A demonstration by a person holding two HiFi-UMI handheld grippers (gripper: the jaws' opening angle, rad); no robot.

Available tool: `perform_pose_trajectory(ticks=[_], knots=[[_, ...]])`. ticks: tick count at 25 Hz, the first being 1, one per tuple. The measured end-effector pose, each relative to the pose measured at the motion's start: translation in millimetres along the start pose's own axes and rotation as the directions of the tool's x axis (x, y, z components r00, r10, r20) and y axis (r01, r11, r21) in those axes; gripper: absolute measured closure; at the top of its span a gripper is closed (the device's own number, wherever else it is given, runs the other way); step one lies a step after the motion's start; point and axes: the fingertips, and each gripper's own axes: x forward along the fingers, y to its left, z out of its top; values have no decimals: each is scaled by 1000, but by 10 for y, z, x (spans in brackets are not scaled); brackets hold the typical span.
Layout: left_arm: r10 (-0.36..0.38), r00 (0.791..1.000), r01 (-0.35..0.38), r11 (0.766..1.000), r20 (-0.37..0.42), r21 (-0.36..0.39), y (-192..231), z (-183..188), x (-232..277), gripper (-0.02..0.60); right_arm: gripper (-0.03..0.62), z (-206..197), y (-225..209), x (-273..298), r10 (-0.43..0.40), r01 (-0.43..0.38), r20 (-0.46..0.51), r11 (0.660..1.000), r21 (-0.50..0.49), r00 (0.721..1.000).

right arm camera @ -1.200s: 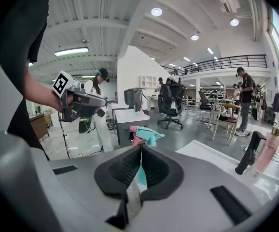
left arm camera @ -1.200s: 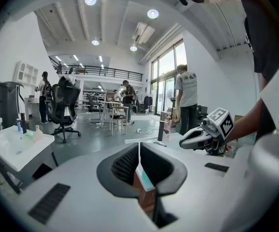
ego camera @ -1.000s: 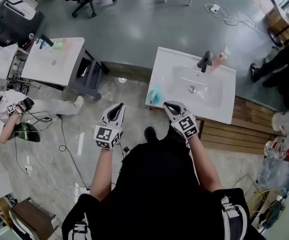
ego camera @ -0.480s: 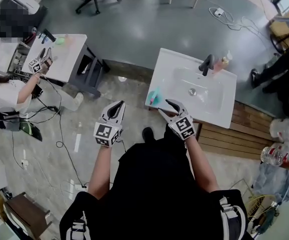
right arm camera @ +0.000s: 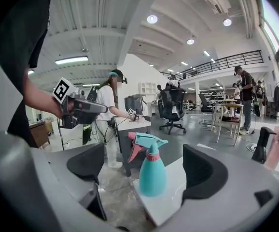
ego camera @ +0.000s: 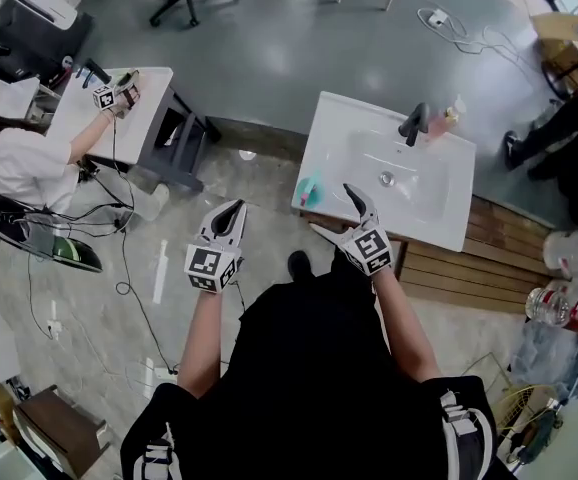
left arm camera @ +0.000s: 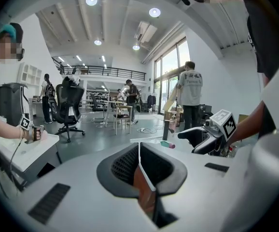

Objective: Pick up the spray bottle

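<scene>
A teal spray bottle [ego camera: 309,190] with a pink trigger stands upright on the front left corner of the white sink unit [ego camera: 449,223]. My right gripper [ego camera: 331,208] hovers just in front of that corner, its jaws opening wide. In the right gripper view the spray bottle [right arm camera: 152,174] stands a little ahead of my right gripper [right arm camera: 146,170], in line with the gap between the pads, and nothing touches it. My left gripper [ego camera: 229,211] is shut and empty over the floor to the left. In its own view the left gripper [left arm camera: 139,164] has its jaws pressed together.
The sink has a black faucet [ego camera: 412,123] and a pink bottle [ego camera: 439,118] at its back edge. Wooden boards [ego camera: 469,263] lie to its right. A second white sink unit [ego camera: 99,138] stands at far left, where a person [ego camera: 14,163] holds another gripper. Cables trail over the floor.
My right gripper's jaws went from shut to spread wide, staying by the sink corner. My left gripper kept still. The person at left rose and reached to the other sink unit.
</scene>
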Motion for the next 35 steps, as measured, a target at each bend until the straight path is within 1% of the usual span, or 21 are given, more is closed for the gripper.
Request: perform_pose_trajectory(ticks=[6, 25, 29, 35], knots=[[-1, 1000, 1, 1000, 8, 2, -29, 0, -29, 552, 80, -63, 19, -1, 8, -8, -19, 1000, -1, 1000], [14, 1000, -14, 1000, 11, -1, 11, -26, -160, 552, 80, -23, 38, 58, 4, -4, -14, 1000, 7, 1000], [31, 999, -31, 999, 12, -7, 61, -38, -196, 552, 80, 3, 30, 122, 12, -12, -9, 1000, 10, 1000], [78, 997, -78, 997, 4, -27, 177, -118, -314, 552, 80, -4, 4, 268, 32, -32, -15, 999, 21, 999]])
